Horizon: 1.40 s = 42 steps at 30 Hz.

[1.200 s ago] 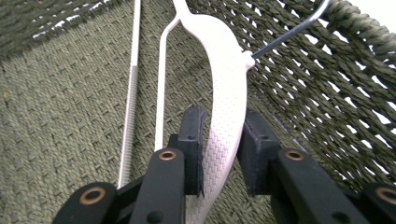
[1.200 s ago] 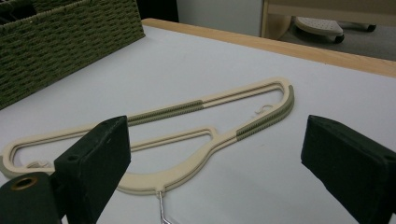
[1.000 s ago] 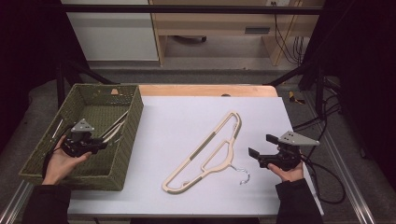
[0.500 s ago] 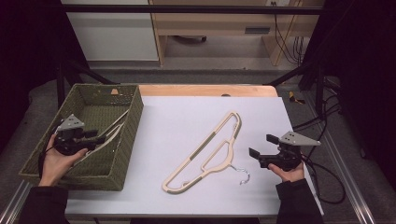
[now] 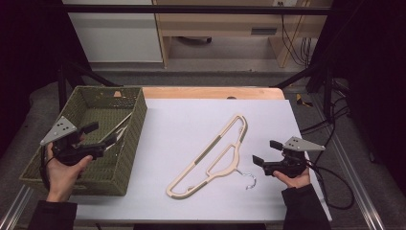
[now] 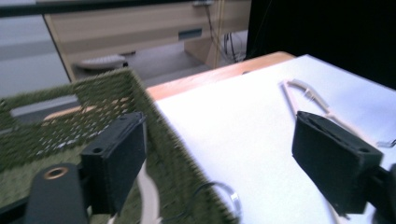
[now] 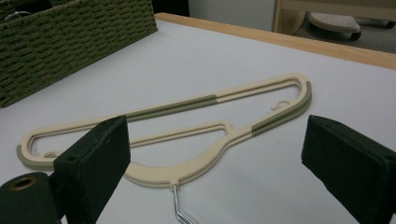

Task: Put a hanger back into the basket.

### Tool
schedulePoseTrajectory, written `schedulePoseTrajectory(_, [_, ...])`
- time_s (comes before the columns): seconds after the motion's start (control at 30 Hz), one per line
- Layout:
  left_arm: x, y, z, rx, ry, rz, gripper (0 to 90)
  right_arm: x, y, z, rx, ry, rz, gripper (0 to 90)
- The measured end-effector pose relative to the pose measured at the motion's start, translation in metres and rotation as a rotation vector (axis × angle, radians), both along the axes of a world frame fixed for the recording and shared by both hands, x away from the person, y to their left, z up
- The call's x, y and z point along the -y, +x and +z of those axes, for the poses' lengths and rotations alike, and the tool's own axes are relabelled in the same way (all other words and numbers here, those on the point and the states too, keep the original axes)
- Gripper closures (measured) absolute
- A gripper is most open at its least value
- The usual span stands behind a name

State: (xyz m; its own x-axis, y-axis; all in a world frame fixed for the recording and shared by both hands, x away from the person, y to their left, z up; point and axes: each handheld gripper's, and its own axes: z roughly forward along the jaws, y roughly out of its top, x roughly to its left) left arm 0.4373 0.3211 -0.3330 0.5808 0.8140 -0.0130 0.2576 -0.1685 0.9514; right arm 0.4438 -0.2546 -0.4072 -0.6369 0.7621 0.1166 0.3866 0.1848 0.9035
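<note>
Left gripper [image 5: 98,135] over basket [image 5: 136,124] at bench's left edge, jaws just opened, empty, hanger [image 6: 148,198] dropped inside. Right gripper [image 5: 267,154] wide open, empty, facing second hanger [image 5: 210,157] mid-bench, ready.

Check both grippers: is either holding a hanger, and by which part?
Nothing is held. The left gripper has just been opening above the basket, its jaws empty; the right gripper stands open beside the hanger on the table.

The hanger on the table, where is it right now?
High view: the cream hanger lies diagonally on the white table, between the green basket and the right gripper.
</note>
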Motion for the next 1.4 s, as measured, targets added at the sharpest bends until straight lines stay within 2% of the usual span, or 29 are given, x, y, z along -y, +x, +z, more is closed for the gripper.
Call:
schedulePoseTrajectory(0.27, [0.032,-0.006,-0.004,0.011,-0.031,-0.046,12.0,-0.005,0.0,-0.003,-0.006,0.009,0.025,9.8])
schedulePoseTrajectory(0.33, [0.046,-0.008,-0.002,0.02,-0.004,-0.044,11.2,-0.004,-0.002,-0.003,-0.009,0.01,0.023,9.9])
schedulePoseTrajectory(0.43, [0.067,-0.011,-0.001,0.029,-0.02,-0.062,11.0,-0.003,-0.003,-0.002,-0.003,0.008,0.026,10.0])
schedulePoseTrajectory(0.5, [0.08,-0.012,-0.002,0.025,-0.007,-0.07,11.0,-0.002,-0.005,-0.002,-0.003,0.013,0.023,10.0])
schedulePoseTrajectory(0.63, [0.109,-0.015,-0.01,0.027,0.033,-0.091,11.2,-0.001,-0.008,-0.004,-0.01,0.022,0.026,10.0])
schedulePoseTrajectory(0.73, [0.122,-0.018,-0.017,0.021,0.03,-0.115,11.5,0.001,-0.01,-0.007,-0.018,0.024,0.026,9.9])
schedulePoseTrajectory(0.83, [0.129,-0.021,-0.026,0.01,0.016,-0.137,11.6,0.001,-0.011,-0.009,-0.026,0.026,0.028,10.0])
schedulePoseTrajectory(0.97, [0.137,-0.019,-0.04,-0.022,0.036,-0.155,11.4,-0.002,-0.011,-0.012,-0.034,0.023,0.03,10.5])
schedulePoseTrajectory(1.07, [0.142,-0.02,-0.049,-0.031,0.032,-0.16,11.3,-0.005,-0.011,-0.014,-0.037,0.021,0.032,12.0])
schedulePoseTrajectory(1.4, [0.144,-0.019,-0.072,-0.089,0.048,-0.178,10.0,-0.018,-0.008,-0.025,-0.073,-0.005,0.042,21.4])
